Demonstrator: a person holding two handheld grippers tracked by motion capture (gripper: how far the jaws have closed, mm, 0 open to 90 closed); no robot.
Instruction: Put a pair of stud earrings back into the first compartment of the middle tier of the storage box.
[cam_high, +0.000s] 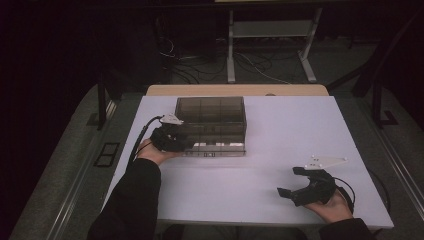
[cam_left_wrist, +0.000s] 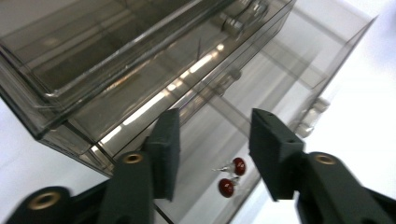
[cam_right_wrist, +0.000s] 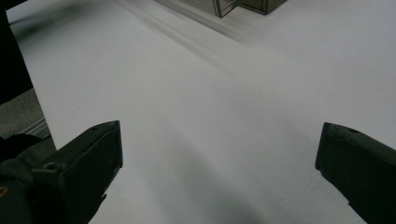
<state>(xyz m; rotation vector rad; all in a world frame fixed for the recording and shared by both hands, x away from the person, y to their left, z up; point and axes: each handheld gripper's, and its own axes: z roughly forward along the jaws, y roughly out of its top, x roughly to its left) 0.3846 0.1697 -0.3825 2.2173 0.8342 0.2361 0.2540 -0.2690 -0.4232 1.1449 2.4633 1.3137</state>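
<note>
1 white table (cam_high: 260, 165) takes up most of my working space, its top bare and matte, with a strip of pale wood showing along its far edge. Around it the room is dark: grey carpet on both sides, a tangle of cables (cam_high: 210, 62) on the floor beyond, and the white legs of a stand (cam_high: 270, 45) behind those.

On the far left part of the table sits the smoky transparent organizer box (cam_high: 211, 125), divided into compartments. From my left gripper view its drawer (cam_left_wrist: 261, 140) is slid out toward me, and 2 small red earrings (cam_left_wrist: 232, 176) lie inside it, close together on the drawer floor.

My left gripper (cam_high: 182, 144) is at the box's near left corner. Its 2 jaws stand partly apart, clamped on nothing, with the earrings seen between them through the clear plastic.

My right gripper (cam_high: 292, 181) rests low over the near right part of the table, well apart from the box, its jaws spread wide over bare white surface.
</note>
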